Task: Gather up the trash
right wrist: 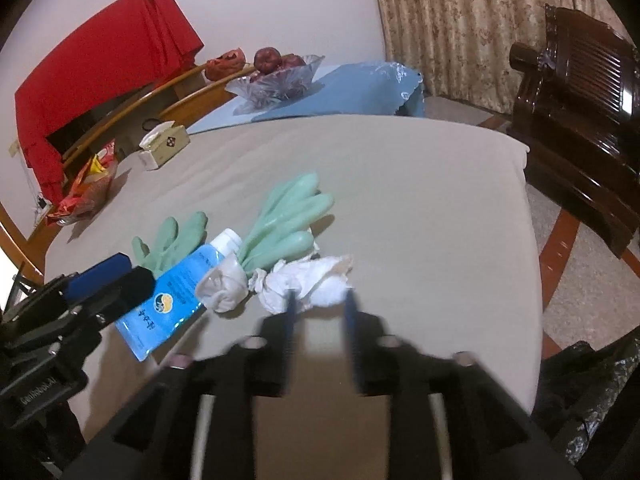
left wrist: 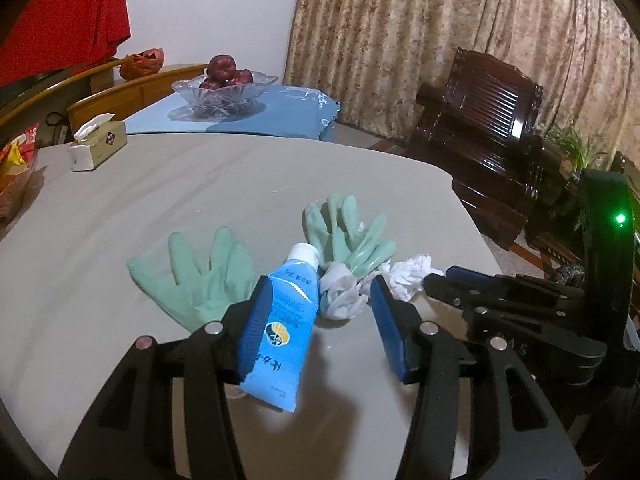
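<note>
A blue tube with a white cap (left wrist: 280, 320) lies on the beige table, leaning on the inner face of my left gripper's left finger. My left gripper (left wrist: 320, 292) is open around it. A crumpled grey-white wad (left wrist: 340, 292) lies between the fingertips, and a white crumpled tissue (left wrist: 408, 274) lies just right of them. Two green rubber gloves (left wrist: 200, 276) (left wrist: 352, 236) lie behind. In the right wrist view my right gripper (right wrist: 321, 296) is open, its tips at the near edge of the white tissue (right wrist: 308, 280). The tube (right wrist: 168, 300) and grey wad (right wrist: 224, 284) lie to its left.
A tissue box (left wrist: 98, 146) and a snack bag (left wrist: 16, 172) sit at the table's far left. A glass bowl of red fruit (left wrist: 224, 92) stands on a blue-covered table behind. A dark wooden chair (left wrist: 488, 136) stands to the right. A black bag (right wrist: 592, 392) is at lower right.
</note>
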`<state>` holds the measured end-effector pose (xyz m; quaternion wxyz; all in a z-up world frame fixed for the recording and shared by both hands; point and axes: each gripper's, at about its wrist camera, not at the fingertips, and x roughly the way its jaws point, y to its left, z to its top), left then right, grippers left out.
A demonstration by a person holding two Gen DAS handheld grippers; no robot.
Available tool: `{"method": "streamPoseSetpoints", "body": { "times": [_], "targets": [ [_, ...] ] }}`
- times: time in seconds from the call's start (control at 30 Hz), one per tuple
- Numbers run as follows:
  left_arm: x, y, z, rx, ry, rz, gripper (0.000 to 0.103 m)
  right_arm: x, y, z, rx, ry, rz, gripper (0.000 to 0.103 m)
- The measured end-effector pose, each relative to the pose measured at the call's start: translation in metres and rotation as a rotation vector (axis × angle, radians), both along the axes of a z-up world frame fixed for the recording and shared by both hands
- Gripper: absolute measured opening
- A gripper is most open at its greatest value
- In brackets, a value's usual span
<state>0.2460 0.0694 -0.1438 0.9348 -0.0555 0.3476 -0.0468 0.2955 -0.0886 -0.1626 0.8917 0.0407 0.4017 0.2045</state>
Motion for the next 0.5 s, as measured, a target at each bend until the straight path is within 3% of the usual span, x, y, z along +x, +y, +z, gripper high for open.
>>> {"method": "streamPoseSetpoints", "body": {
  "times": [0.03, 0.1, 0.13, 0.47, 0.5],
  "targets": [
    [0.002, 0.0, -0.002, 0.002, 0.002, -0.001, 0.05, 0.001, 0.001, 0.0, 0.001, -0.001, 0.004, 0.039],
    [0.005, 0.001, -0.008, 0.01, 0.016, 0.002, 0.049, 0.005, 0.006, -0.001, 0.004, -0.003, 0.015, 0.053],
    [0.005, 0.003, -0.011, 0.011, 0.021, 0.007, 0.049, 0.007, 0.009, -0.002, 0.003, -0.003, 0.023, 0.055],
    [0.007, 0.021, -0.019, 0.008, 0.038, 0.041, 0.048, 0.025, 0.029, -0.026, -0.048, 0.048, 0.049, 0.059],
    [0.007, 0.02, -0.02, 0.008, 0.038, 0.041, 0.048, 0.027, 0.029, -0.025, -0.039, 0.049, 0.05, 0.053]
  ]
}}
